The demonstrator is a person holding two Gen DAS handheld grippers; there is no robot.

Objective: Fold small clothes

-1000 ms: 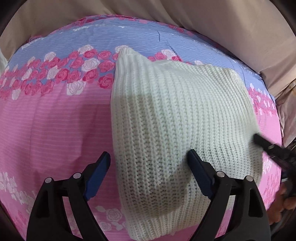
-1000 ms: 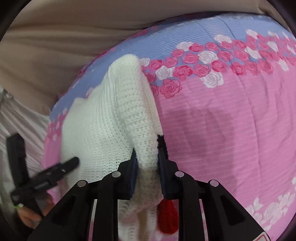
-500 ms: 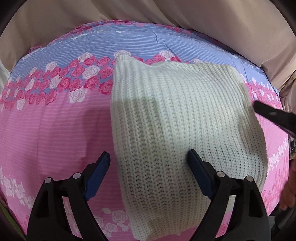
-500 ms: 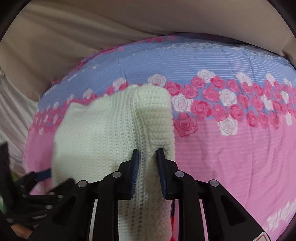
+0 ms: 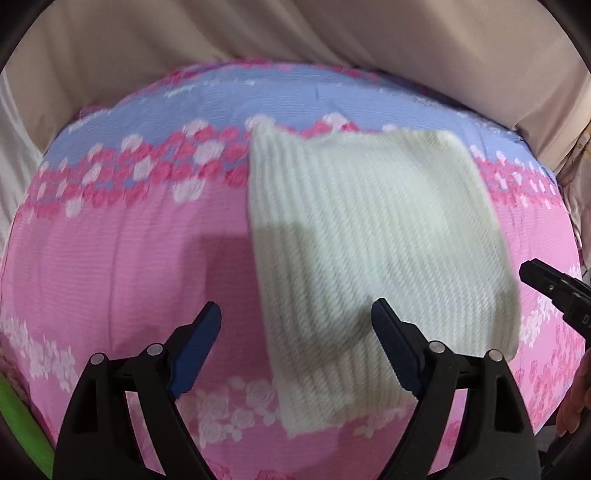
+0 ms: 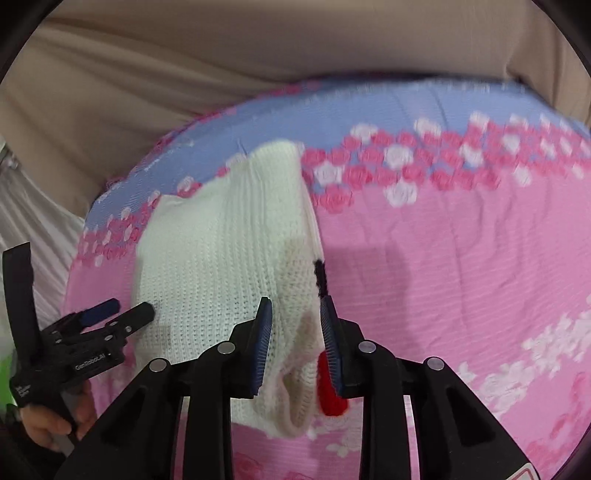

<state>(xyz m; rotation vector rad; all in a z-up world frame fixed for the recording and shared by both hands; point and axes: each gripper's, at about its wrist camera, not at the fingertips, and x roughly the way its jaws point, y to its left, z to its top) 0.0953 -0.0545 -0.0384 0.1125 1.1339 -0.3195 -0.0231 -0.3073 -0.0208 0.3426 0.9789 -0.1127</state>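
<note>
A cream knitted sweater (image 5: 369, 229) lies folded on the pink rose-print bedspread (image 5: 129, 258). My left gripper (image 5: 295, 308) hovers above its near left edge, jaws wide open and holding nothing. In the right wrist view the sweater (image 6: 221, 240) shows a black patch (image 6: 319, 275) and a red patch (image 6: 330, 391) along its right edge. My right gripper (image 6: 295, 302) is over that edge with its jaws opening; the knit fold lies slack between them, and the pads stand off it. The left gripper (image 6: 118, 314) shows at the sweater's far side, the right gripper (image 5: 550, 284) at the picture's edge.
Beige draped fabric (image 5: 295, 33) rises behind the bed. A blue band with roses (image 6: 406, 110) crosses the bedspread's far part. White striped cloth (image 6: 22, 221) hangs at the left, and a green strip (image 5: 18, 417) shows at the bottom left. A hand (image 6: 48, 421) grips the left tool.
The right jaws, pinched on the sweater's edge earlier, have parted and the fold has dropped. Both grippers have drawn up and back from the sweater, which now looks smaller.
</note>
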